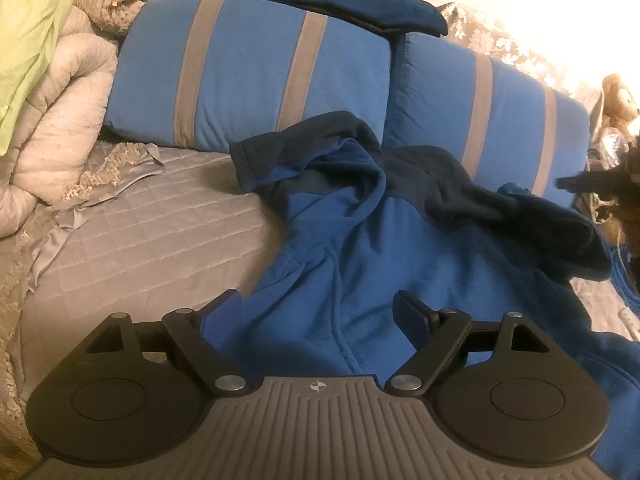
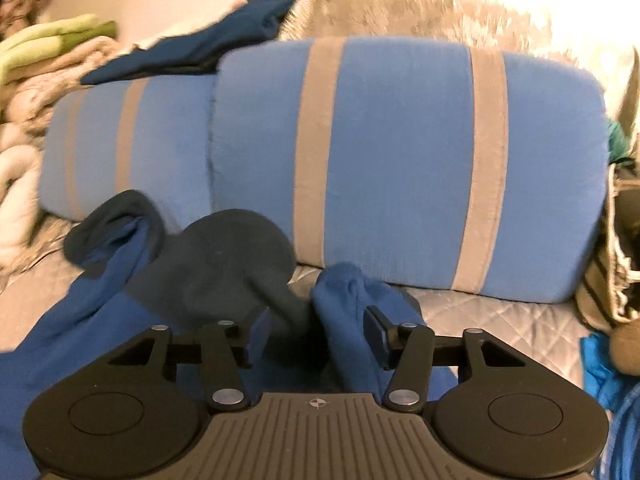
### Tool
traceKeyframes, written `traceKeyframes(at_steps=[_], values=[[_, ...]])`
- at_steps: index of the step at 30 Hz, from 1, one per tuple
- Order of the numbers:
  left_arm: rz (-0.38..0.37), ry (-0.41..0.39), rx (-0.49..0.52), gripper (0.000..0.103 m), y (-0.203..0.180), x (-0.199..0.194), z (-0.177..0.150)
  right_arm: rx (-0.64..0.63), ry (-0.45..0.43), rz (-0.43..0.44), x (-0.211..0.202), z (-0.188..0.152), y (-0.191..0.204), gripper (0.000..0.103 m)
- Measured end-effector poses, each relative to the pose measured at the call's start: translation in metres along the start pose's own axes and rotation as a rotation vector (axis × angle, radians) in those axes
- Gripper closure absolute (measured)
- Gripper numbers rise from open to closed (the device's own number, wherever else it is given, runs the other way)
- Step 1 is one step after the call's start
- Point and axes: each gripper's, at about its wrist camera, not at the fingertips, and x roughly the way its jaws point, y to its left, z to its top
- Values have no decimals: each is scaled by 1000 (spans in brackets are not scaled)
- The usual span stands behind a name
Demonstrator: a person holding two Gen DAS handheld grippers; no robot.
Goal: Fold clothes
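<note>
Your right claw (image 2: 316, 332) is half open, with a blue sleeve (image 2: 352, 300) bunched loose between its fingers. Your left claw (image 1: 320, 316) is wide open, holding nothing. The blue hoodie (image 1: 380, 248) lies just ahead, stretching away toward the striped cushions (image 1: 248, 68).

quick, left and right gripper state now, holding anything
left gripper: open, over the blue hoodie, holding nothing.
right gripper: open, hoodie fabric between the jaws, not pinched.
</note>
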Motion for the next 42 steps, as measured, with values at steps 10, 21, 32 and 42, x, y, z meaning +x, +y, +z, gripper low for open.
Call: traceKeyframes(at_steps=[10, 21, 32, 42], values=[[-26, 10, -22, 20, 3, 4, 1, 152, 106, -108, 103, 13, -20, 79], [-26, 5, -25, 20, 3, 3, 1, -112, -171, -21, 14, 18, 31, 99], [1, -1, -13, 20, -1, 1, 1, -776, 190, 264, -25, -114, 133, 99], [-3, 0, -10, 20, 3, 1, 2, -985, 201, 201, -50, -139, 151, 59]])
